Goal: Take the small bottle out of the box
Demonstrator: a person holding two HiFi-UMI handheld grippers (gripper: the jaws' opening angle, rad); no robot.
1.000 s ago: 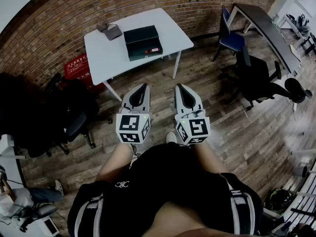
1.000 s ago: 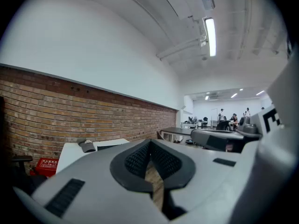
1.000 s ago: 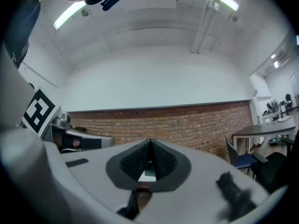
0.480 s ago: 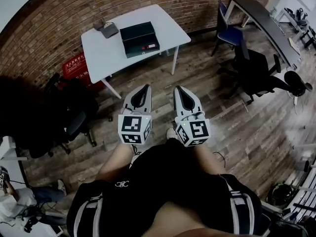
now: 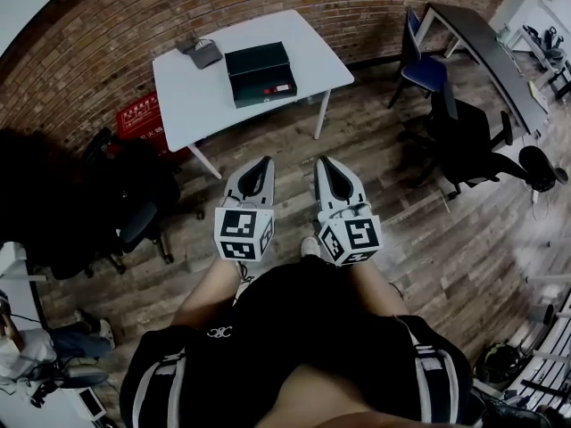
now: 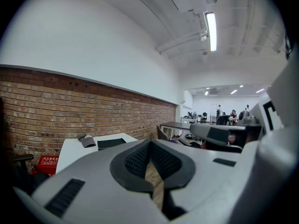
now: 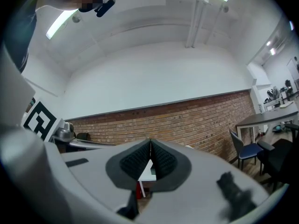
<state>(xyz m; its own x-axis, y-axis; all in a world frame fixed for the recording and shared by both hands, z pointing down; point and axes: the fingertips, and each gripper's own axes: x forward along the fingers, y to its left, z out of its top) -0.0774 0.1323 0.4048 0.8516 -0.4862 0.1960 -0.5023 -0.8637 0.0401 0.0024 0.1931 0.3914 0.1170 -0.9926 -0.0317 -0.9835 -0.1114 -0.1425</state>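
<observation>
here the left gripper and right gripper are clenched empty, well apart from the box.

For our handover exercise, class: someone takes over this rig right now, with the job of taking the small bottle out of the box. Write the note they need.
Left gripper: shut, empty, held out in front of the body.
Right gripper: shut, empty, beside the left one.
Box: on the white table by the brick wall, well ahead of both grippers. A small red item lies in it, possibly the bottle.
Done: nothing yet.
Left: walk to the table, reach into the box, lift the bottle out.
</observation>
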